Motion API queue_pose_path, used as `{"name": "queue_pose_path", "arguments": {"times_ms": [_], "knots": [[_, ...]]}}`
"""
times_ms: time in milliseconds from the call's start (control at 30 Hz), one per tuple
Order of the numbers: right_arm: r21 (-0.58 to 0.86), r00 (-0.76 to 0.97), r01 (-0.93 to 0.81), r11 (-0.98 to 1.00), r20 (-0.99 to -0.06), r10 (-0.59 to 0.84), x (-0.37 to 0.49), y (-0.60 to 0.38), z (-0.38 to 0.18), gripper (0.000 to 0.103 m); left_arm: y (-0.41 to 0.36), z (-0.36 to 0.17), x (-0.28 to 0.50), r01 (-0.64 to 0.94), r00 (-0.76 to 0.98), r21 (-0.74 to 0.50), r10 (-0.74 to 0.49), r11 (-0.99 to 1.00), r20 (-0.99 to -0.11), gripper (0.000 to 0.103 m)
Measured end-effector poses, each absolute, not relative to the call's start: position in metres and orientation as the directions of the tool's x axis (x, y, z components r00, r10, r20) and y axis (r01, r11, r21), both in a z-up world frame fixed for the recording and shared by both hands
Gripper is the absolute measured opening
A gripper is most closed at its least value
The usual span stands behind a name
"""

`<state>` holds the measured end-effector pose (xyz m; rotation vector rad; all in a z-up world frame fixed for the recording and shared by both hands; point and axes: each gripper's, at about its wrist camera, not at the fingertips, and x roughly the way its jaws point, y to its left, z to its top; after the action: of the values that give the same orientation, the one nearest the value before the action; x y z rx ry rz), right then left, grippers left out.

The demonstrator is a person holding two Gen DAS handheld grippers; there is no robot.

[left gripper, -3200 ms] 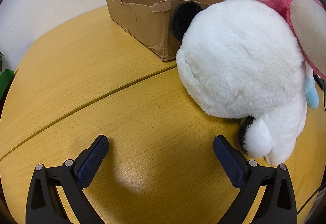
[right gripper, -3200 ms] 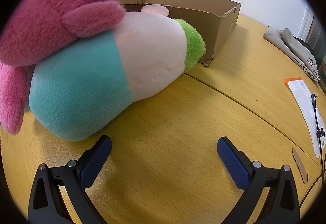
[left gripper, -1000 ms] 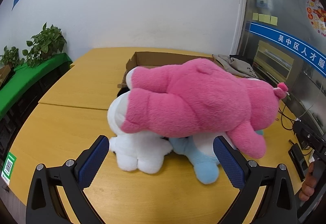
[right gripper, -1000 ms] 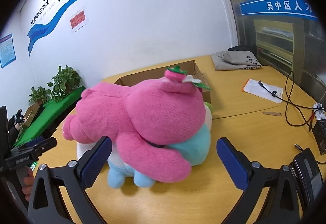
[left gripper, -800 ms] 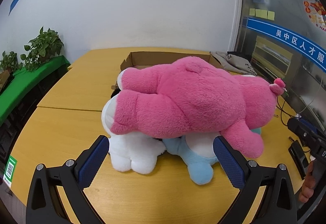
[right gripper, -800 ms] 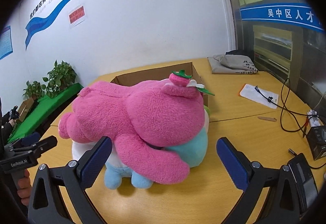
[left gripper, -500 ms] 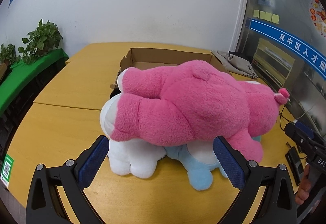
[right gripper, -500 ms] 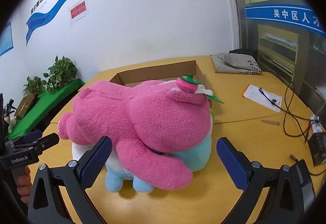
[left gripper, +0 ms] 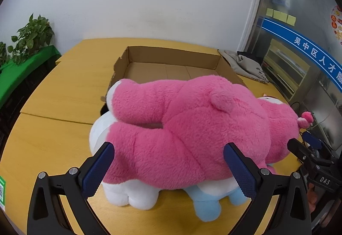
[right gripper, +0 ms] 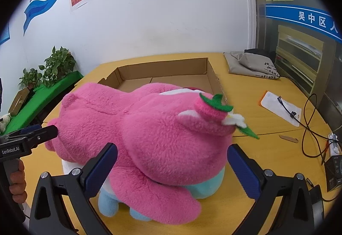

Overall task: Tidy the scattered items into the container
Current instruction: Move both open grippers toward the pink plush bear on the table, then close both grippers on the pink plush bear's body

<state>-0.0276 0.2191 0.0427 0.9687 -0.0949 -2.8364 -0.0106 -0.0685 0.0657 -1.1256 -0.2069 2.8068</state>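
Nothing is packed yet: the cardboard box (left gripper: pixel 171 68) beyond both tools is bare. The left tool (left gripper: pixel 168 166) and right tool (right gripper: pixel 171 166), both spread wide and empty, flank the pink plush (left gripper: pixel 192 138) piled on other toys on the tabletop (left gripper: pixel 53 138).

Bright, even light; fisheye-warped edges

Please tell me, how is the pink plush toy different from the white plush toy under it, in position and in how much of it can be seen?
The pink plush toy lies on top of the pile, while the white plush toy sits underneath, resting on the table. The pink one is almost fully visible; the white one shows only at its lower edge and one side. The pink one looks larger, though most of the white one is hidden. Both are soft toys lying outside the cardboard box.
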Motion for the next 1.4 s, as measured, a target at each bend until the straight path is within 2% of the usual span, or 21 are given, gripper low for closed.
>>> {"name": "queue_pose_path", "arguments": {"times_ms": [133, 267, 500, 633, 733, 800, 867, 900, 967, 1067, 1167, 1400], "knots": [[0.103, -0.794, 0.103, -0.989, -0.59, -0.144, -0.033, 0.23, 0.047, 0.103, -0.062, 0.067, -0.023, -0.11, -0.704, -0.174, 0.2, -0.979, -0.682, 0.103], [0.084, -0.795, 0.111, -0.99, -0.59, -0.139, -0.046, 0.245, 0.043, 0.103, -0.058, 0.06, -0.045, -0.172, -0.656, -0.236, 0.29, -0.957, -0.697, 0.103], [0.187, -0.767, 0.181, -0.966, -0.588, -0.257, -0.078, 0.266, 0.035, 0.103, -0.062, 0.049, -0.071, -0.236, -0.602, -0.325, 0.4, -0.916, -0.691, 0.103], [0.227, -0.739, 0.215, -0.95, -0.597, -0.311, -0.087, 0.265, 0.026, 0.102, -0.054, 0.05, -0.068, -0.296, -0.578, -0.333, 0.445, -0.895, -0.684, 0.08], [0.256, -0.705, 0.242, -0.936, -0.617, -0.35, -0.094, 0.256, 0.007, 0.098, -0.046, 0.048, -0.067, -0.303, -0.594, -0.282, 0.412, -0.91, -0.691, 0.071], [0.256, -0.725, 0.242, -0.936, -0.593, -0.35, -0.088, 0.25, 0.004, 0.082, -0.047, 0.046, -0.064, -0.3, -0.602, -0.28, 0.408, -0.912, -0.687, 0.062], [0.25, -0.74, 0.238, -0.939, -0.58, -0.341, -0.083, 0.248, 0.006, 0.069, -0.046, 0.049, -0.06, -0.312, -0.612, -0.272, 0.412, -0.91, -0.675, 0.046], [0.251, -0.744, 0.236, -0.939, -0.575, -0.341, -0.081, 0.247, 0.007, 0.063, -0.045, 0.051, -0.057, -0.32, -0.619, -0.266, 0.413, -0.909, -0.668, 0.042], [0.236, -0.759, 0.238, -0.942, -0.56, -0.332, -0.074, 0.244, 0.011, 0.056, -0.044, 0.055, -0.053, -0.325, -0.629, -0.259, 0.413, -0.91, -0.658, 0.034], [0.206, -0.789, 0.237, -0.949, -0.53, -0.312, -0.062, 0.236, 0.018, 0.049, -0.045, 0.059, -0.047, -0.322, -0.644, -0.258, 0.411, -0.911, -0.645, 0.029], [0.196, -0.806, 0.249, -0.948, -0.502, -0.315, -0.051, 0.232, 0.03, 0.047, -0.052, 0.07, -0.04, -0.317, -0.66, -0.281, 0.423, -0.906, -0.621, 0.026], [0.195, -0.847, 0.306, -0.932, -0.392, -0.36, -0.066, 0.226, 0.089, 0.046, -0.06, 0.146, -0.056, -0.339, -0.758, -0.223, 0.406, -0.914, -0.511, 0.026]]}}
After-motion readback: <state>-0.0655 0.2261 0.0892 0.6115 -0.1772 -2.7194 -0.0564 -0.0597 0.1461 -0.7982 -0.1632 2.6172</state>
